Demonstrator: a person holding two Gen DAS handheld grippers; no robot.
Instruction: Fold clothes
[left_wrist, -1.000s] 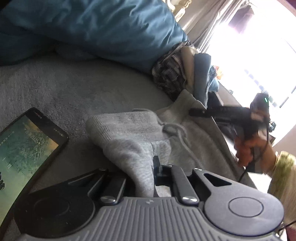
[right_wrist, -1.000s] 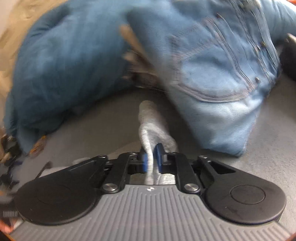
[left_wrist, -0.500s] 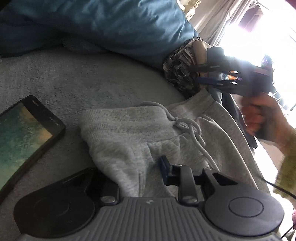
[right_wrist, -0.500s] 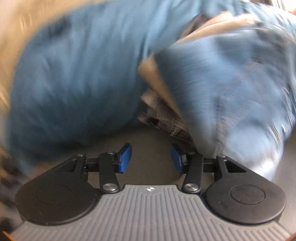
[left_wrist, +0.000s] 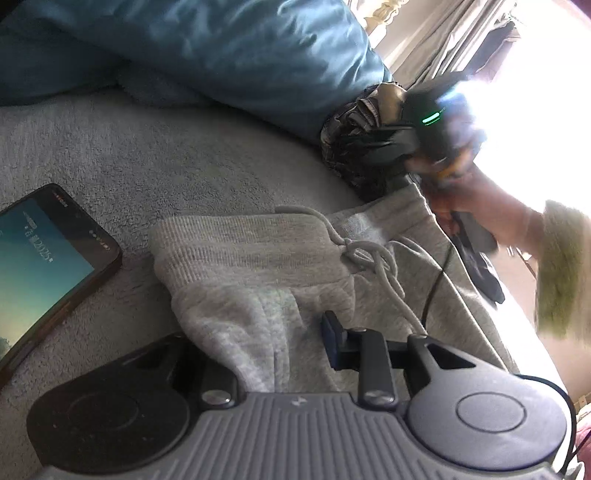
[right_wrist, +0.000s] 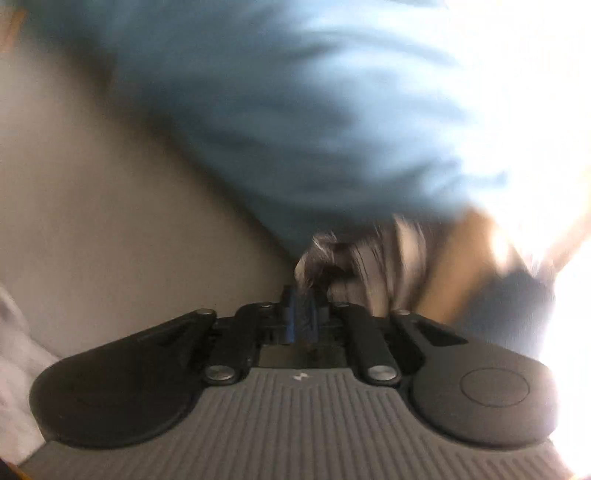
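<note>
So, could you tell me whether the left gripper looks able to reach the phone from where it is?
Probably yes: the phone lies uncovered beside the grey sweatpants, just left of the left gripper.

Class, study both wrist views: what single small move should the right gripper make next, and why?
Probably lift the checked garment clear of the pile. The right gripper has its jaws closing on a bit of that cloth, beside the blue bedding, while the grey sweatpants already lie flat under the left gripper, whose jaws are opening.

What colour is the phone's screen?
Blue-green, fading to teal; the phone shows best in the left wrist view.
</note>
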